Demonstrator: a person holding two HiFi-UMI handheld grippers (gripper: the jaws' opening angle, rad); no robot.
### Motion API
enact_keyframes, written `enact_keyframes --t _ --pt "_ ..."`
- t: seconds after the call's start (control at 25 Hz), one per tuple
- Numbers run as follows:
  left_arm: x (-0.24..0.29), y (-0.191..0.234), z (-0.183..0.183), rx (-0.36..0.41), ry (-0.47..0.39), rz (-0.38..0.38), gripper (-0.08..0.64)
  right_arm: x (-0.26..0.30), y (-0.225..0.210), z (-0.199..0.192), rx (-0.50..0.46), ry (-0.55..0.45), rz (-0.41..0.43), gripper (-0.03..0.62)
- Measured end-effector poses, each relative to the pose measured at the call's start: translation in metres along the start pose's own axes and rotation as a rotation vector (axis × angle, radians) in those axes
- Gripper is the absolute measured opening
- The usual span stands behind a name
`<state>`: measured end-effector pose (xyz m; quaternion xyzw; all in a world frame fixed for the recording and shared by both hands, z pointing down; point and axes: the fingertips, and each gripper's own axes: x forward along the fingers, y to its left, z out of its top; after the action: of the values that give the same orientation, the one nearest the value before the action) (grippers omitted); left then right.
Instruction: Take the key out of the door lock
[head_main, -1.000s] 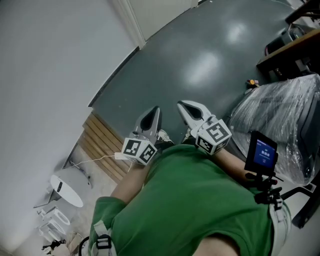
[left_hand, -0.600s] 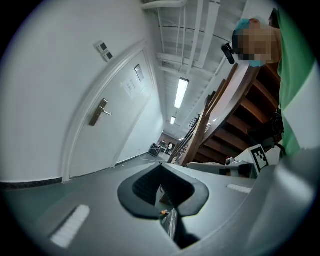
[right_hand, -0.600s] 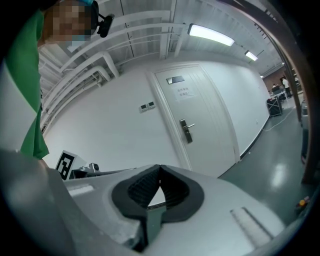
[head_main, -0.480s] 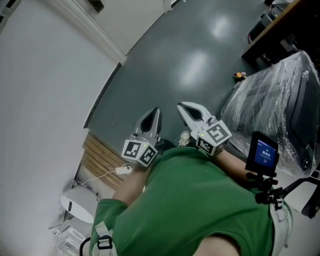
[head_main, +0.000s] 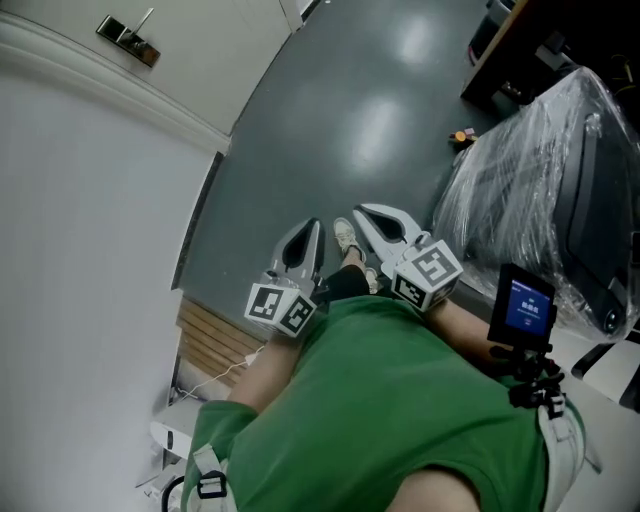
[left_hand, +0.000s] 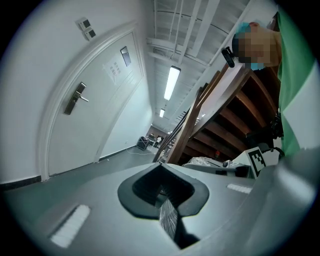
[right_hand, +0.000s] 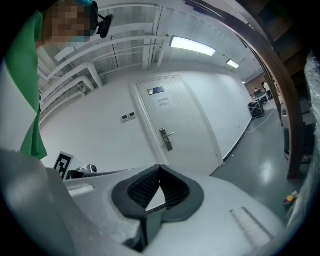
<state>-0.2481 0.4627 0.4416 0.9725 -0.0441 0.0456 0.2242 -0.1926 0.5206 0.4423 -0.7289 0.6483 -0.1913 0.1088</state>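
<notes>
A white door stands shut in the white wall, some way off. Its metal lock plate with a lever handle shows in the right gripper view, on the door as a handle in the left gripper view, and small at the head view's top left. A key is too small to make out. My left gripper and right gripper are held side by side above the dark floor, far from the door. Both are shut with nothing between the jaws.
A bulky thing wrapped in clear plastic stands at the right, with a small orange object on the grey floor near it. A brown wooden staircase rises on the right. Wall switches sit left of the door. Wooden slats lie behind.
The head view has swung along the wall: the door frame and handle have come in at top left, and the wooden slats have slid down-left. Both grippers keep their pose, still shut.
</notes>
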Motion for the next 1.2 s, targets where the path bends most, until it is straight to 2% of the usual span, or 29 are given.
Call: enact_keyframes --t 0.08,0.32,0.56,0.84,1.04,1.2 --pt "0.031 -0.005 -0.005 0.004 0.017 -0.031 0.006 -0.003 -0.027 0.007 0.004 -0.013 -0.027 0.003" --pt "0.081 0.001 0.003 -0.015 0.051 -0.139 0.006 0.005 -0.06 0.03 -0.013 -0.04 -0.134 0.003" --pt "0.192 0.014 0.021 -0.008 0.09 -0.253 0.006 0.038 -0.149 0.069 -0.006 -0.07 -0.241 0.003" --pt "0.206 0.017 0.04 0.008 0.08 -0.28 0.006 0.047 -0.158 0.087 -0.016 -0.1 -0.265 0.003" --pt "0.272 0.068 0.052 -0.005 0.093 -0.309 0.006 0.107 -0.211 0.105 0.002 -0.106 -0.299 0.003" --pt "0.272 0.071 0.056 -0.021 0.083 -0.309 0.006 0.113 -0.21 0.107 -0.008 -0.089 -0.289 0.003"
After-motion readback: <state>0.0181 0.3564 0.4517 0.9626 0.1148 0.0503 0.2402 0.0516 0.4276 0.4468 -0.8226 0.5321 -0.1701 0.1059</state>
